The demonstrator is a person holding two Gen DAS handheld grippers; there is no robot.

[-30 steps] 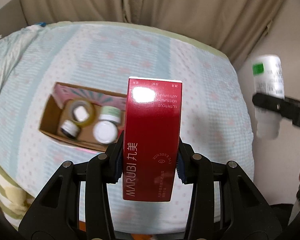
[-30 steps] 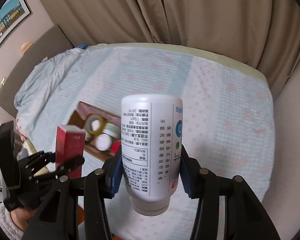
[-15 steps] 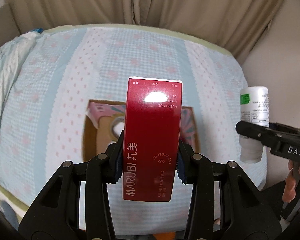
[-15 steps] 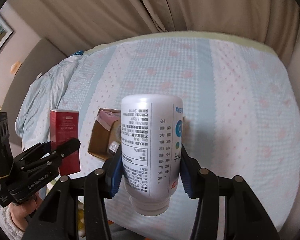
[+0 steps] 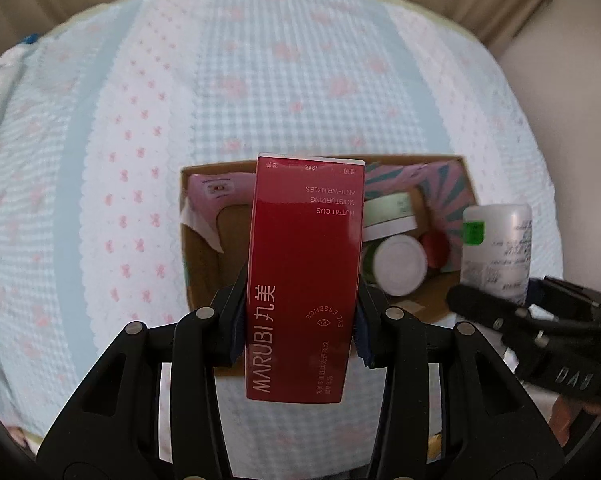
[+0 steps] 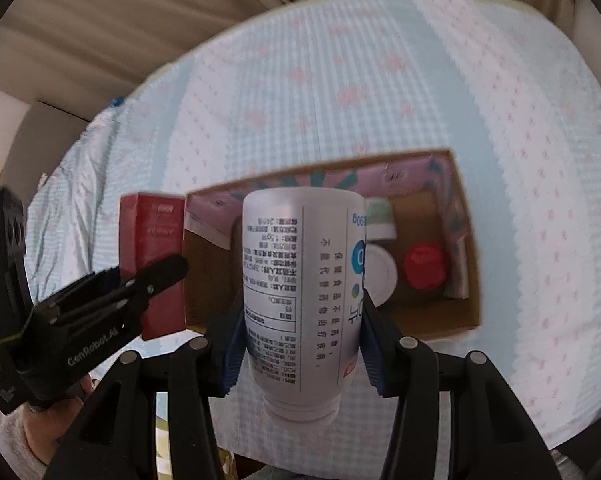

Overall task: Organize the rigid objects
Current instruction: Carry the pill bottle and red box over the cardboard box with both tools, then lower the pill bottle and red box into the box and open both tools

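Observation:
My left gripper (image 5: 300, 324) is shut on a tall red carton (image 5: 306, 276), held upright over the near left part of an open cardboard box (image 5: 198, 264). My right gripper (image 6: 300, 344) is shut on a white bottle (image 6: 300, 280), cap toward me, over the box's (image 6: 466, 264) near middle. The box holds a white-lidded jar (image 5: 400, 266), a red-capped item (image 6: 424, 266) and a green-banded jar (image 5: 388, 214). The red carton (image 6: 152, 264) and left gripper (image 6: 156, 276) show at the left of the right wrist view. The bottle (image 5: 496, 248) shows at the right of the left wrist view.
The box lies on a bed with a light blue and white cover with pink dots (image 5: 260, 80). Beige curtains (image 6: 140, 20) hang behind the bed. A wall (image 5: 560, 60) stands at the right of the bed. The box's inner flaps are pink with teal stripes (image 6: 320, 178).
Both grippers have moved down and closer to the box, which now looks larger. The carton and bottle stay gripped.

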